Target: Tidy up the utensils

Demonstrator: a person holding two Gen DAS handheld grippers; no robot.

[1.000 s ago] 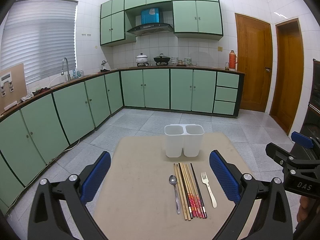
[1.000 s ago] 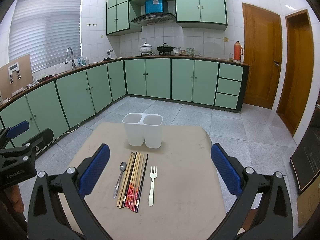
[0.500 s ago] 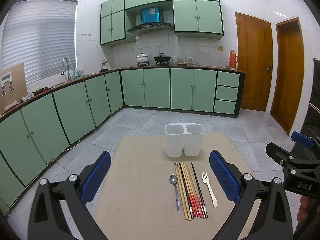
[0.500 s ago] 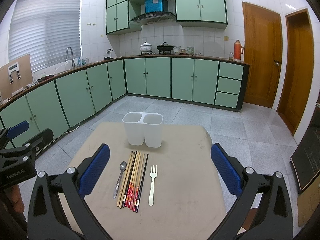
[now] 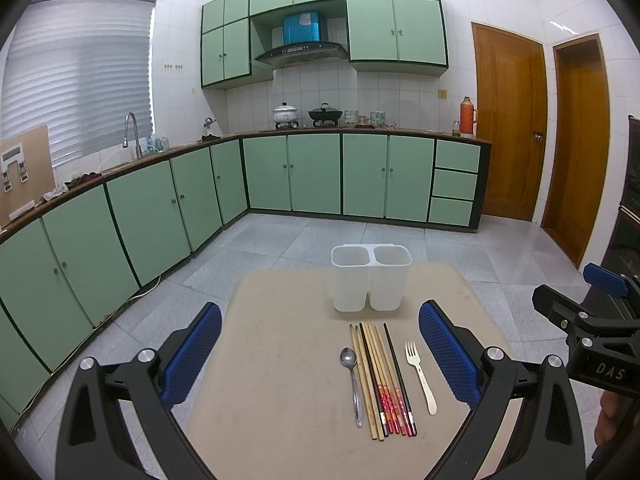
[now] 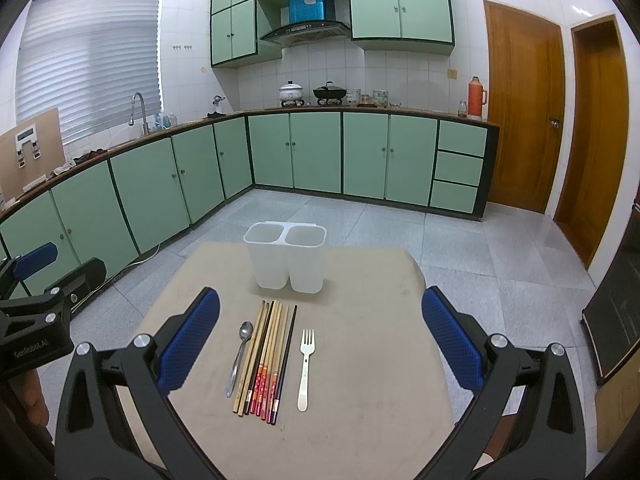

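A white two-compartment holder (image 5: pixel 370 278) (image 6: pixel 285 256) stands empty at the far side of a beige table (image 5: pixel 280 380) (image 6: pixel 360 360). In front of it lie a metal spoon (image 5: pixel 352 380) (image 6: pixel 240 356), several chopsticks (image 5: pixel 382 376) (image 6: pixel 266 356) and a white fork (image 5: pixel 420 376) (image 6: pixel 305 364), side by side. My left gripper (image 5: pixel 320 356) is open and empty, above the table's near side, left of the utensils. My right gripper (image 6: pixel 320 340) is open and empty, with the utensils between its fingers in view.
The table stands on a grey tiled floor. Green cabinets (image 5: pixel 120 224) run along the left and back walls. Wooden doors (image 5: pixel 508 120) are at the right. The other gripper shows at each view's edge, in the left wrist view (image 5: pixel 592 328) and the right wrist view (image 6: pixel 32 320).
Both grippers have risen very slightly, staying open. Nothing on the table has moved.
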